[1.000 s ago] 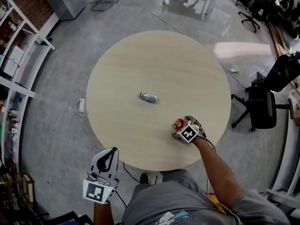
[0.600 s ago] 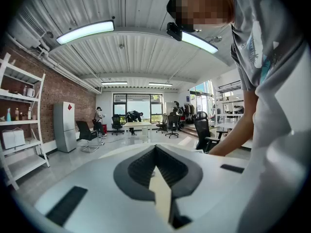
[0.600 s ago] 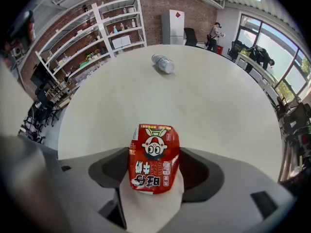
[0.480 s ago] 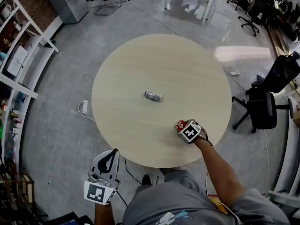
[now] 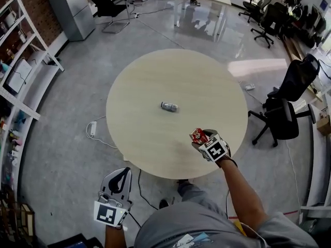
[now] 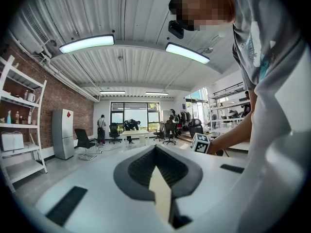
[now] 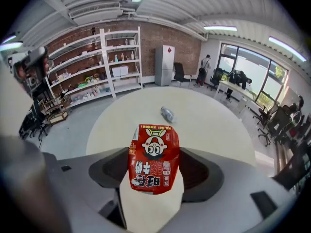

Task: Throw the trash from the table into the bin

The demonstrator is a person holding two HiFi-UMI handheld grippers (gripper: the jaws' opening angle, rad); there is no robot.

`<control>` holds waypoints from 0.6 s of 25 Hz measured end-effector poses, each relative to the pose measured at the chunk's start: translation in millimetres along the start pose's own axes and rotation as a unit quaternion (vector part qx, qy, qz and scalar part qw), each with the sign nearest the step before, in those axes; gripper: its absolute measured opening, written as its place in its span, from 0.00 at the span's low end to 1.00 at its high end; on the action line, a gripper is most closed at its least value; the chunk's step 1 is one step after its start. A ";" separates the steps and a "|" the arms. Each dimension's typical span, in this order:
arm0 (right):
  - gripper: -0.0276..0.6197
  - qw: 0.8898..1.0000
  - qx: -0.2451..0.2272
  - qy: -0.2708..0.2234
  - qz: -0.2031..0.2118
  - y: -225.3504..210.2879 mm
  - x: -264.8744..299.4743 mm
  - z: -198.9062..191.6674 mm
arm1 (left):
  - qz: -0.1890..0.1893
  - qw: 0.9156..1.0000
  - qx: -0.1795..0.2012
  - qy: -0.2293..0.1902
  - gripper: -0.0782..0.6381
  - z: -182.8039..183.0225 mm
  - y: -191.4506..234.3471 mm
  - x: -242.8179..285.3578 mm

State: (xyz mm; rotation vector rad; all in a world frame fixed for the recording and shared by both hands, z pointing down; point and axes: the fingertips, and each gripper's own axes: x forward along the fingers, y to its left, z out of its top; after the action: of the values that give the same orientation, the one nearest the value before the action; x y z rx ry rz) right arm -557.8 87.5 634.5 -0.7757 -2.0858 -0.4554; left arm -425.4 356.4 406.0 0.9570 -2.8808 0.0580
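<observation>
Now right gripper (image 5: pixel 201 139) fingers (image 7: pixel 150 205), just closed, clamp the red snack packet (image 7: pixel 154 157); left gripper (image 5: pixel 122 171) fingers (image 6: pixel 160 193) together.

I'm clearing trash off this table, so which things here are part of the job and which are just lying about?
Job: red snack packet, small bottle, round table.
Lying about: black chair, power strip, shelves, grey cabinet.

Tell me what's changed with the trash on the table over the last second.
The right gripper has just been closing its jaws on the red snack packet, which sits between them, and has lifted it off the round table toward the near edge. The small bottle lies unmoved mid-table. The left gripper stays shut and empty, off the table's near side.
</observation>
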 end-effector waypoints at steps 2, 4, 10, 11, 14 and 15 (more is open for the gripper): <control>0.55 0.999 -0.003 -0.036 -0.017 16.7 -34.3 17.4 | -0.008 1.000 0.005 -0.008 0.17 2.1 -5.4 -20.7; 0.55 0.997 -0.005 -0.069 -0.035 34.9 -71.1 32.0 | -0.019 1.000 0.011 -0.017 0.17 5.3 -10.5 -41.2; 0.55 0.984 -0.011 -0.142 -0.106 73.3 -168.3 54.8 | -0.062 0.996 0.027 -0.052 0.17 11.1 -17.0 -79.7; 0.55 0.982 -0.011 -0.150 -0.116 80.3 -181.9 55.4 | -0.070 0.996 0.029 -0.055 0.17 10.6 -19.1 -85.2; 0.55 0.973 -0.005 -0.175 -0.148 101.1 -229.3 40.9 | -0.100 0.992 0.033 -0.068 0.17 7.8 -40.8 -98.9; 0.55 0.970 -0.001 -0.182 -0.162 106.1 -249.0 30.1 | -0.115 0.990 0.033 -0.070 0.17 6.5 -53.5 -100.2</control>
State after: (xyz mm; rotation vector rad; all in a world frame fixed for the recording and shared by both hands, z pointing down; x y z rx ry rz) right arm -391.8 93.0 418.7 -0.5472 -2.5735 -0.5217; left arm -314.1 372.7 388.4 1.3502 -2.8855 0.0688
